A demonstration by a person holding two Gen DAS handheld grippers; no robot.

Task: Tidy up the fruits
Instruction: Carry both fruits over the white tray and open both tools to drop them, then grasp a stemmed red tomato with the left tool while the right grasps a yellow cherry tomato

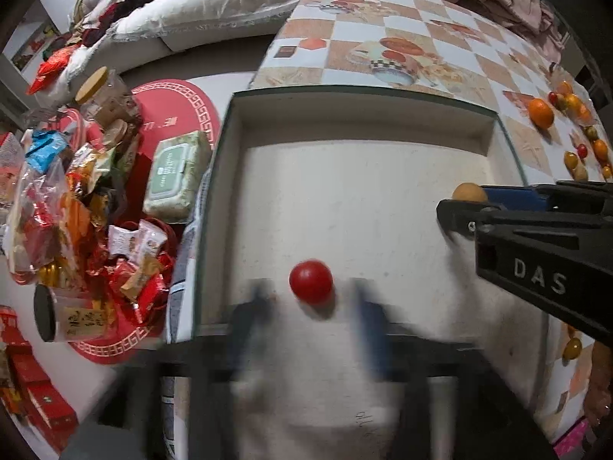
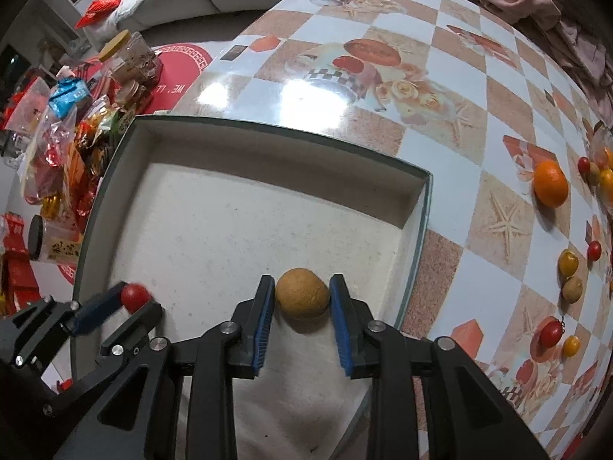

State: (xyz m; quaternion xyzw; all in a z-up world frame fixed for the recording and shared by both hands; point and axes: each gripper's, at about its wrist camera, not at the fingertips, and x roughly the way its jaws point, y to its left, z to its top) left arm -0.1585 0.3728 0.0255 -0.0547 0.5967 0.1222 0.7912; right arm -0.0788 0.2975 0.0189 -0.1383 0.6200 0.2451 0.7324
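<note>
A round tan fruit sits between the blue pads of my right gripper, which closes on it from both sides, low over the white floor of a shallow box. To its left, a small red tomato lies in the box between the blurred, spread fingers of my left gripper, not touched. More fruit, including an orange, lies scattered on the checkered tablecloth to the right.

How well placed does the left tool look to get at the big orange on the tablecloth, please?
Probably not well: the orange lies outside the box, past its far right wall, and the right tool, gripping a brown fruit, sits across that side. The left tool hovers around a red tomato.
</note>
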